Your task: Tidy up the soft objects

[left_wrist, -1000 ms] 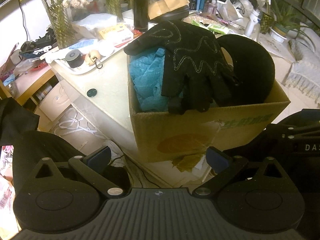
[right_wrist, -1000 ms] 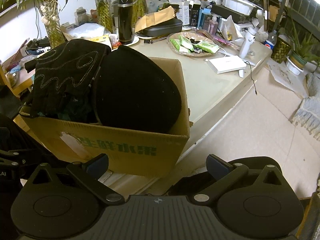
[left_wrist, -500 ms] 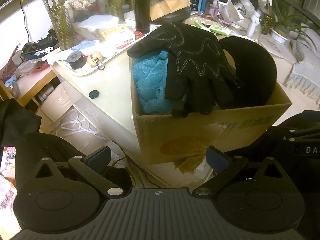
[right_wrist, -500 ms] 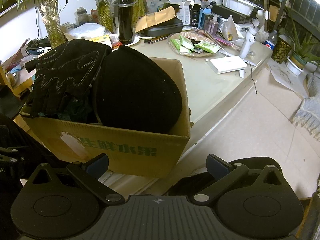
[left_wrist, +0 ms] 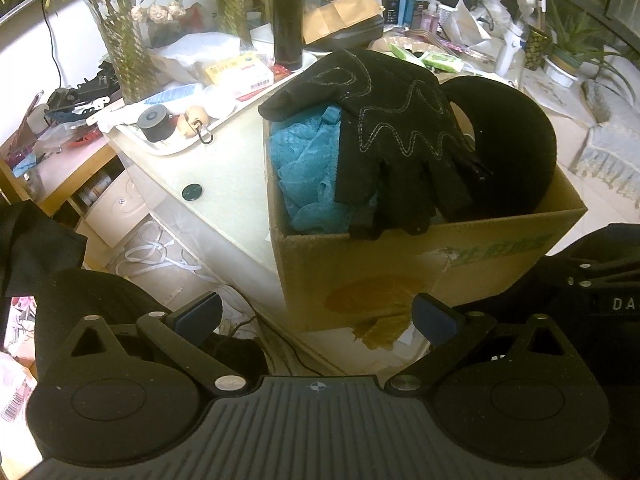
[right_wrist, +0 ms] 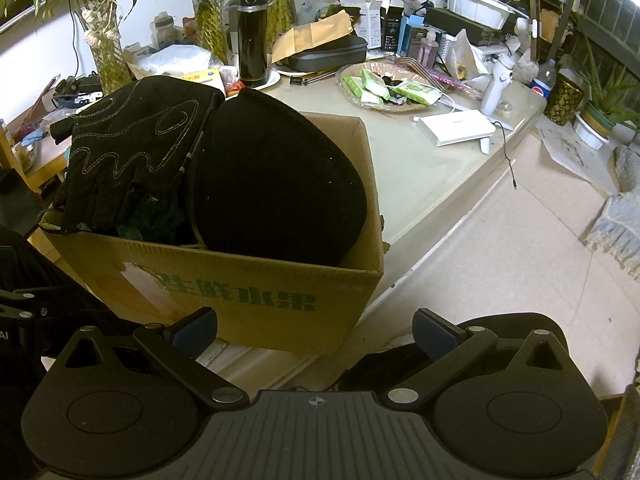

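The black glove (left_wrist: 384, 136) is lying across the cardboard box (left_wrist: 400, 264) (fingers pointing toward the cameras), ahead of both empty, wide-spread grippers: left gripper (left_wrist: 316, 314), right gripper (right_wrist: 314, 326).

Cluttered home: plant vases (right_wrist: 106, 60), flask (right_wrist: 252, 32), snacks (right_wrist: 384, 88).

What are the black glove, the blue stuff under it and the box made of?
Glove: matte black, suede-like fabric, going by its pale stitched lines. Blue cloth: looks like fluffy terry or microfibre, with a nubby, crumpled surface. Box: plain brown cardboard, printed green.
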Demonstrator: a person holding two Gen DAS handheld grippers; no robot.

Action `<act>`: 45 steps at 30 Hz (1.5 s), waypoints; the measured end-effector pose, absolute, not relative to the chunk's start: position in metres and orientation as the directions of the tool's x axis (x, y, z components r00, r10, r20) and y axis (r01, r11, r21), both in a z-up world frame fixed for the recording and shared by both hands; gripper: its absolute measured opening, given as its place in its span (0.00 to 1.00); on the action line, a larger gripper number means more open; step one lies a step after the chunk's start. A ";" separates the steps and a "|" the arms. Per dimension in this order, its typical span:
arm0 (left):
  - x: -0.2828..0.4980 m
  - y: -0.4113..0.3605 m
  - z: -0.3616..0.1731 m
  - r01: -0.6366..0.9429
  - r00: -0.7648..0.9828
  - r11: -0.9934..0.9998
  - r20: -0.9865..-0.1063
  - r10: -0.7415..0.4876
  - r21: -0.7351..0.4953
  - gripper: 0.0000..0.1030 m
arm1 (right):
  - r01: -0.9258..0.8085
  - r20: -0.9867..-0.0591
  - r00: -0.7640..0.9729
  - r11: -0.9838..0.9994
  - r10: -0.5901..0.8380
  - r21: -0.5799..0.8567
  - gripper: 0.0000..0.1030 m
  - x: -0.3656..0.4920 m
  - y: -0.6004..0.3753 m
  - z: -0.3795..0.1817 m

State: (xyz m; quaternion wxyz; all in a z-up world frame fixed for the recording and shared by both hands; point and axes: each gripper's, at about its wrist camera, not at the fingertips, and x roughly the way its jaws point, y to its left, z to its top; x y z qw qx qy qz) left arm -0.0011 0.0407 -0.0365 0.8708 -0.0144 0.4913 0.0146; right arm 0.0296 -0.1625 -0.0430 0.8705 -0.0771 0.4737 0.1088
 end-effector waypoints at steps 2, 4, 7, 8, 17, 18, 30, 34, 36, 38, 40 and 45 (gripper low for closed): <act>-0.001 0.041 -0.037 -0.039 0.517 0.999 -0.856 0.011 -0.010 1.00 | -0.263 -0.842 0.528 0.964 0.115 -0.033 1.00 0.029 -0.162 -0.043; -0.001 0.041 -0.036 -0.039 0.518 0.999 -0.855 0.014 -0.007 1.00 | -0.264 -0.842 0.528 0.964 0.115 -0.034 1.00 0.029 -0.162 -0.043; -0.002 0.040 -0.036 -0.041 0.521 0.999 -0.853 0.021 0.000 1.00 | -0.265 -0.843 0.525 0.964 0.117 -0.031 1.00 0.029 -0.162 -0.044; -0.002 0.040 -0.036 -0.041 0.522 0.999 -0.853 0.023 0.001 1.00 | -0.265 -0.843 0.525 0.964 0.118 -0.030 1.00 0.029 -0.162 -0.044; -0.002 0.041 -0.035 -0.048 0.526 0.999 -0.850 0.039 0.016 1.00 | -0.270 -0.843 0.524 0.963 0.123 -0.027 1.00 0.028 -0.161 -0.044; -0.003 0.041 -0.035 -0.048 0.525 0.999 -0.850 0.040 0.017 1.00 | -0.271 -0.843 0.523 0.962 0.125 -0.026 1.00 0.028 -0.161 -0.044; -0.004 0.038 -0.034 -0.032 0.533 0.999 -0.845 0.035 0.022 1.00 | -0.279 -0.844 0.520 0.960 0.132 -0.022 1.00 0.028 -0.158 -0.044; -0.004 0.037 -0.034 -0.030 0.534 0.999 -0.845 0.034 0.021 1.00 | -0.279 -0.843 0.522 0.960 0.131 -0.023 1.00 0.027 -0.158 -0.044; -0.005 0.037 -0.034 -0.030 0.534 0.999 -0.845 0.034 0.021 1.00 | -0.280 -0.842 0.522 0.960 0.132 -0.023 1.00 0.028 -0.158 -0.043; -0.005 0.037 -0.034 -0.031 0.534 0.999 -0.845 0.034 0.021 1.00 | -0.282 -0.842 0.523 0.959 0.131 -0.026 1.00 0.028 -0.158 -0.044; -0.005 0.037 -0.034 -0.031 0.534 0.999 -0.845 0.034 0.021 1.00 | -0.282 -0.843 0.522 0.959 0.132 -0.025 1.00 0.028 -0.158 -0.044; -0.005 0.038 -0.034 -0.030 0.535 0.999 -0.844 0.028 0.015 1.00 | -0.282 -0.842 0.522 0.959 0.132 -0.025 1.00 0.028 -0.158 -0.044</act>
